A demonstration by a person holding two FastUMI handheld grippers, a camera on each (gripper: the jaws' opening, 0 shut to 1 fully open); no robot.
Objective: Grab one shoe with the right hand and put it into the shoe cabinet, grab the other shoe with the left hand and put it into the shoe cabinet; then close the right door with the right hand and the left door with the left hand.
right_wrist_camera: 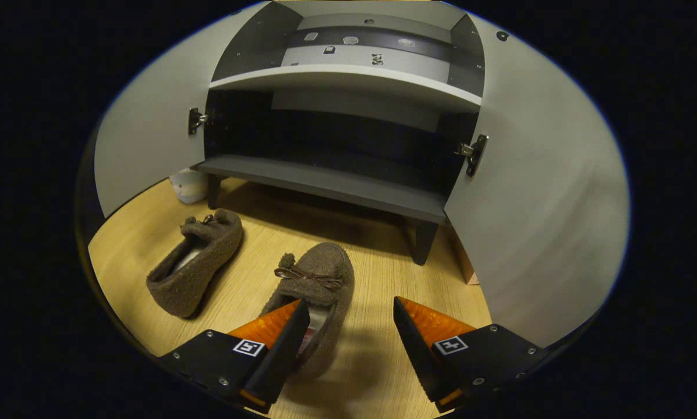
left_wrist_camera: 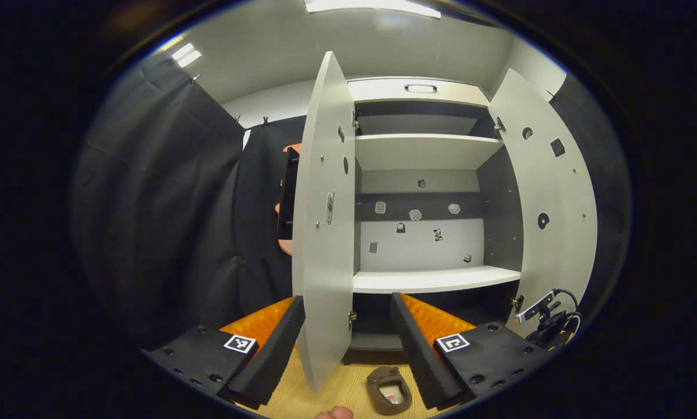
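Right gripper (right_wrist_camera: 345,317) spread wide, low over near shoe (right_wrist_camera: 319,285), its heel hidden behind one finger; other shoe (right_wrist_camera: 194,262) lies leftward. Left gripper (left_wrist_camera: 348,317) gaping, empty; left door (left_wrist_camera: 325,233) edge between fingers. Shoe cabinet (right_wrist_camera: 325,183) ahead, bottom compartment dark.

Left gripper (left_wrist_camera: 348,331): held up facing the shoe cabinet (left_wrist_camera: 424,203), fingers spread wide with nothing between them.
Left door (left_wrist_camera: 325,221): swung open, its edge turned toward the camera, between the two fingers.
Right door (left_wrist_camera: 549,198): swung open at the cabinet's right side.
Shelves: white boards inside the cabinet, bare; small stickers dotted the back panel.
Shoe (left_wrist_camera: 389,390): brown, on the wooden floor (left_wrist_camera: 325,396) below and in front of the cabinet.
Cables and clip (left_wrist_camera: 549,323): by the foot of the cabinet's right door.
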